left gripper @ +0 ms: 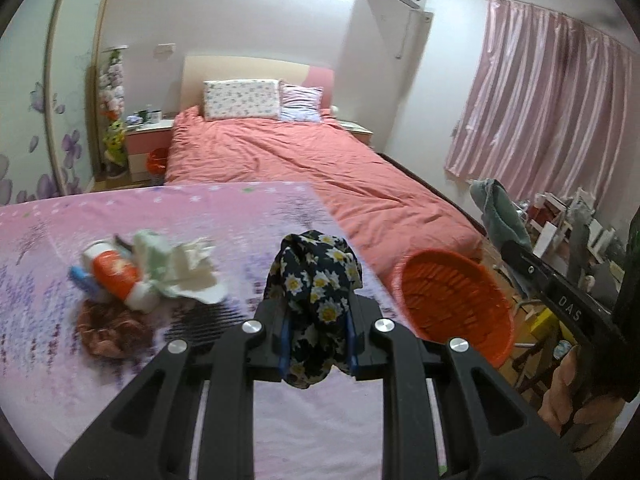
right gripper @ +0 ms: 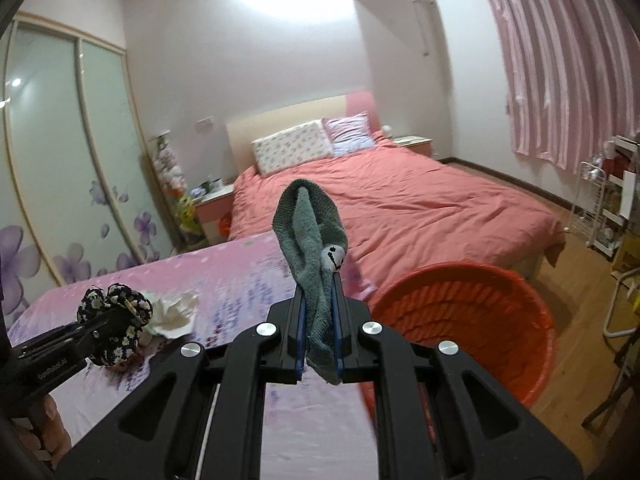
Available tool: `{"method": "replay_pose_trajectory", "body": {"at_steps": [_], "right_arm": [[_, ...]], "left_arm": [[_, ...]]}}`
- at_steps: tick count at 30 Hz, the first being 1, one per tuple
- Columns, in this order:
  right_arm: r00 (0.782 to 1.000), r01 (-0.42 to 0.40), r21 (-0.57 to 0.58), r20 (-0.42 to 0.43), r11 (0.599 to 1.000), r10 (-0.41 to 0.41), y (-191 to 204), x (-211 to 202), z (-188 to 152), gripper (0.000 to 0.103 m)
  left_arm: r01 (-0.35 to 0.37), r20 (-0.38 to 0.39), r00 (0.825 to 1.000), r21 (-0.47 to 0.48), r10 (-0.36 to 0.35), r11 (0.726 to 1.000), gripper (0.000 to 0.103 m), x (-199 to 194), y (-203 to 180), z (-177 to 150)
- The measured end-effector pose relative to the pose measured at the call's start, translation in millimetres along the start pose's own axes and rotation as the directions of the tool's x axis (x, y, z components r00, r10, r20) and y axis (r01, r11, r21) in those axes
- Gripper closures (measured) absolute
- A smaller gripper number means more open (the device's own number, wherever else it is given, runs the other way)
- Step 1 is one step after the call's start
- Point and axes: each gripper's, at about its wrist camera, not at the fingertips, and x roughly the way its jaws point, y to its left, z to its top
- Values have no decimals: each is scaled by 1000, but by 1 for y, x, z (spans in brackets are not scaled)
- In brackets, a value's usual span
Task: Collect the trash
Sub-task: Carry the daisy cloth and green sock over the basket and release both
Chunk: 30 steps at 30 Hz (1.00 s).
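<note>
My left gripper is shut on a dark floral cloth and holds it above the pink table cover. It also shows in the right wrist view. My right gripper is shut on a grey-green sock with a small face patch, held left of the orange basket. The basket stands beside the table's right edge. On the table lie crumpled tissue, an orange-labelled bottle and a brown hairy clump.
A bed with a salmon duvet lies beyond the table. Pink curtains hang at the right. A cluttered shelf rack stands on the wood floor at the right. A wardrobe with flower decals is at the left.
</note>
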Motion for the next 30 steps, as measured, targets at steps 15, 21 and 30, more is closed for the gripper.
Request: {"method": "replay_pose_trajectory", "body": {"at_steps": [15,21,30], "right_arm": [[995,99,102,16,990,-101,-65,13,-5,92],[994,110,154,8,982,-113,-94,22,-8,92],[992,127,238,-46,963,-120,-135,42,-13,79]], "left_arm": [[169,-75,984,89,-163,982,81,68,-83,3],[227,-117,970,123,-213,966,81,103,-115,1],[242,-192,958,144,-213,959,51,162,-147,-8]]}}
